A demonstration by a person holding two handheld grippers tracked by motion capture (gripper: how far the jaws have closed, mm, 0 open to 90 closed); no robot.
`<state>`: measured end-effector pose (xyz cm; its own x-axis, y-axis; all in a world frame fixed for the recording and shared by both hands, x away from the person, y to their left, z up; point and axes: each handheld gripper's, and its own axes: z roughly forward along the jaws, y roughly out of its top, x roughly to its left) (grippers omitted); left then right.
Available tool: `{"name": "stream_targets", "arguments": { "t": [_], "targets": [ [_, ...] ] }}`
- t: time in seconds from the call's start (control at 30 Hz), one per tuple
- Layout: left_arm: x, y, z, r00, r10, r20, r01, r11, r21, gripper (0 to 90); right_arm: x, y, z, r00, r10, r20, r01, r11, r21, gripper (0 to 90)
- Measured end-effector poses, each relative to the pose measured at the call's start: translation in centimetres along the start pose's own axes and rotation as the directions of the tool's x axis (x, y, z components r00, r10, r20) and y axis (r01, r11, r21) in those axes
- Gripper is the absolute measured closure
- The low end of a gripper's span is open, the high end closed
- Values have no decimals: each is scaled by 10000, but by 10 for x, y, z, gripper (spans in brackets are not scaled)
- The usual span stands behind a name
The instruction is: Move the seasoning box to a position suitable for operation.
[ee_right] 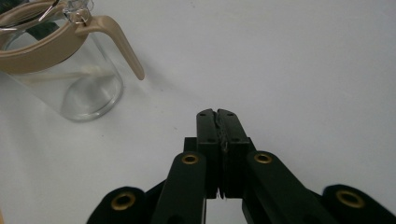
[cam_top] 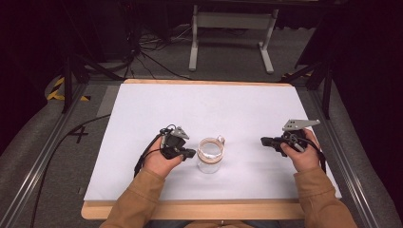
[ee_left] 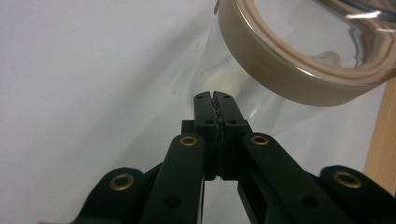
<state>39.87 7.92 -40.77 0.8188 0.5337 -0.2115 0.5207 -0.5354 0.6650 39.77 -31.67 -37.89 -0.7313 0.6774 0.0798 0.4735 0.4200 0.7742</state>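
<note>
One table (cam_top: 142,104): white, bears everything.
Glass jar (cam_top: 210,156): upright, near front edge, between both grippers.
Left gripper (cam_top: 189,153): jaws pressed together, holding nothing, tips just beside jar wall.
Right gripper (cam_top: 264,141): jaws closed, empty, well apart.
Risk: closed left tips pushing jar, tipping it over.

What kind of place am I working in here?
Likely a lab or recording rig, not a kitchen: a white-topped table framed by metal rails, loose cables on grey carpet, dark surroundings. A glass jar sits between the shut left gripper and right gripper.
</note>
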Motion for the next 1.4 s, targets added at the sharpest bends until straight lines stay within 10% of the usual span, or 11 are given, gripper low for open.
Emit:
{"name": "stream_targets", "arguments": {
  "t": [1.4],
  "targets": [
    [-25, 11, 17, 9912, 775, 1072, -872, 9922, 886, 899, 4, -1, 1, 9999, -111, -11, 111, 9999, -1, 889]
  ]
}}
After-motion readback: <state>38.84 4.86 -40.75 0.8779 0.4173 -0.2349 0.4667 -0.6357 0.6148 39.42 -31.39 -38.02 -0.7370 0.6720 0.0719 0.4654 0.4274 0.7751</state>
